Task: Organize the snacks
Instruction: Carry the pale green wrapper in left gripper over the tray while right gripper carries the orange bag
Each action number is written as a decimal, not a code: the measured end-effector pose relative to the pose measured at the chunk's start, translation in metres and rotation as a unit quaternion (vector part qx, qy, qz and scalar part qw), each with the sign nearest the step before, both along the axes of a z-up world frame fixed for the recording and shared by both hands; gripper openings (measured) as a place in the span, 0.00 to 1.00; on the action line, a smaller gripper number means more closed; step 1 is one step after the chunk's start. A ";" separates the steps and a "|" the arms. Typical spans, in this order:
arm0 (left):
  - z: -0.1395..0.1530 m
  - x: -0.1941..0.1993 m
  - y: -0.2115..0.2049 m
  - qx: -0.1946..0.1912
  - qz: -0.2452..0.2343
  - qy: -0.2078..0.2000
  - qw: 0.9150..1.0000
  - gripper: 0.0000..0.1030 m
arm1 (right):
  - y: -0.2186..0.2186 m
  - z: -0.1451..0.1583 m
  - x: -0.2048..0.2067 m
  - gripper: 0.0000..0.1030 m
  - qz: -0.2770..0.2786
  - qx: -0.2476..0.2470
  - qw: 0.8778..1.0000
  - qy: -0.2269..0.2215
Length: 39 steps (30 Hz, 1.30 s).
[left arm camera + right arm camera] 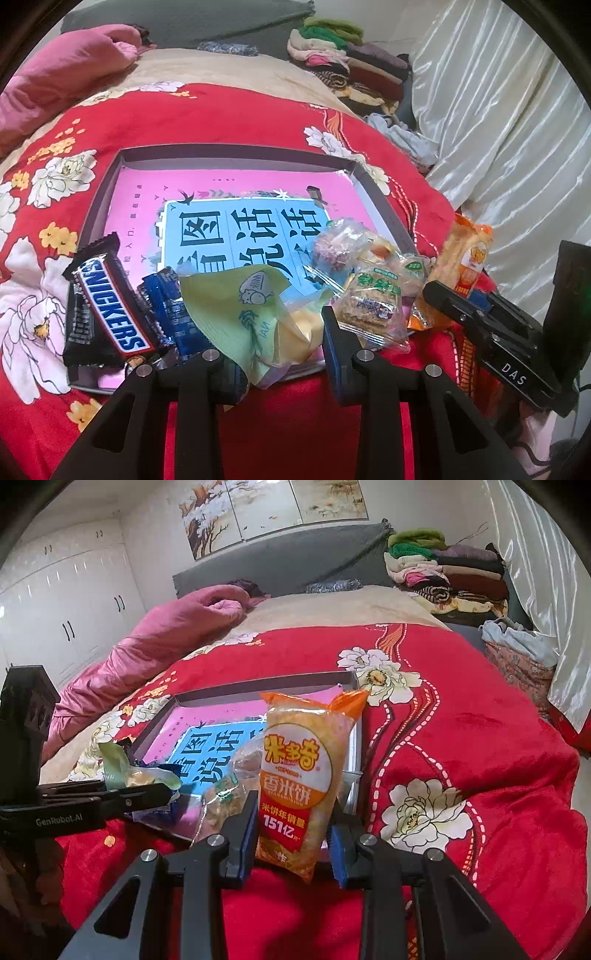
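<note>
Spread over the bed, a red floral quilt (461,720) carries the shallow tray (258,688) just beyond the right claw (293,843), whose jaws pinch a light, crinkly, breakable rice cracker pack (295,771) by its lower end, while the left claw (273,354) clamps a soft green-wrapped pastry (236,310) by its wrapper.

Soft daylight, sharp centres, heavy fisheye bending, dark corners.
</note>
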<state>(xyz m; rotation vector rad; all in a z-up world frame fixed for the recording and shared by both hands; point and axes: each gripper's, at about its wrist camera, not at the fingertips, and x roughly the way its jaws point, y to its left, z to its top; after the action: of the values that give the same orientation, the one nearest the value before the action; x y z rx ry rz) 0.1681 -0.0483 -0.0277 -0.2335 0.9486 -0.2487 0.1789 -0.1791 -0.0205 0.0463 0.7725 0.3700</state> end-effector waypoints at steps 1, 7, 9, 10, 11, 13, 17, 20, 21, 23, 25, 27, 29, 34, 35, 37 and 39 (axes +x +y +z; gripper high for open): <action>0.000 0.000 -0.001 0.000 0.000 -0.001 1.000 0.34 | 0.001 0.000 0.001 0.32 0.002 -0.002 1.000 0.000; 0.000 0.005 -0.007 0.002 0.000 -0.002 1.000 0.34 | 0.012 -0.001 0.001 0.32 0.011 -0.023 1.000 -0.005; 0.000 0.006 -0.009 0.004 -0.001 -0.002 1.000 0.34 | 0.016 -0.002 0.002 0.32 0.016 -0.027 1.000 -0.005; -0.001 0.006 -0.010 0.005 -0.002 -0.002 1.000 0.34 | 0.017 -0.002 0.002 0.32 0.018 -0.028 0.999 -0.005; -0.002 0.007 -0.012 0.006 -0.002 -0.001 1.000 0.34 | 0.019 -0.003 0.002 0.32 0.020 -0.030 0.999 -0.005; -0.004 0.007 -0.014 0.008 -0.002 0.002 1.000 0.34 | 0.021 -0.003 0.002 0.32 0.022 -0.035 0.999 -0.005; -0.008 0.008 -0.019 0.013 -0.001 0.006 1.000 0.34 | 0.022 -0.005 0.004 0.32 0.023 -0.036 0.999 -0.002; -0.009 0.010 -0.018 0.014 0.002 0.007 1.000 0.34 | 0.023 -0.005 0.005 0.32 0.025 -0.035 0.999 0.000; -0.009 0.011 -0.018 0.014 0.003 0.008 1.000 0.34 | 0.024 -0.006 0.005 0.32 0.026 -0.035 0.999 0.000; -0.008 0.012 -0.018 0.014 0.005 0.008 1.000 0.34 | 0.025 -0.006 0.005 0.32 0.027 -0.038 0.999 -0.001; -0.009 0.013 -0.019 0.016 0.006 0.008 1.000 0.34 | 0.026 -0.007 0.006 0.32 0.029 -0.040 0.999 0.000; -0.009 0.014 -0.020 0.017 0.008 0.009 1.000 0.34 | 0.027 -0.006 0.005 0.32 0.031 -0.041 0.999 -0.001; -0.010 0.016 -0.020 0.018 0.010 0.009 1.000 0.34 | 0.027 -0.006 0.006 0.32 0.032 -0.043 0.999 -0.002; -0.011 0.018 -0.021 0.020 0.014 0.011 1.000 0.34 | 0.031 -0.007 0.006 0.32 0.033 -0.055 0.998 -0.005; -0.011 0.019 -0.021 0.021 0.015 0.011 1.000 0.34 | 0.031 -0.008 0.006 0.32 0.033 -0.057 0.998 -0.004; -0.012 0.020 -0.022 0.023 0.016 0.011 1.000 0.34 | 0.032 -0.009 0.007 0.32 0.032 -0.062 0.998 -0.006; -0.012 0.021 -0.022 0.022 0.018 0.013 1.000 0.34 | 0.032 -0.012 0.010 0.32 0.027 -0.070 0.997 -0.003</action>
<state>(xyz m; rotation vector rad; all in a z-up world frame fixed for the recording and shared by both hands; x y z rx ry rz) 0.1891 -0.0704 -0.0398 -0.2130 0.9731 -0.1924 0.1886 -0.1473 -0.0324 -0.1070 0.7937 0.3671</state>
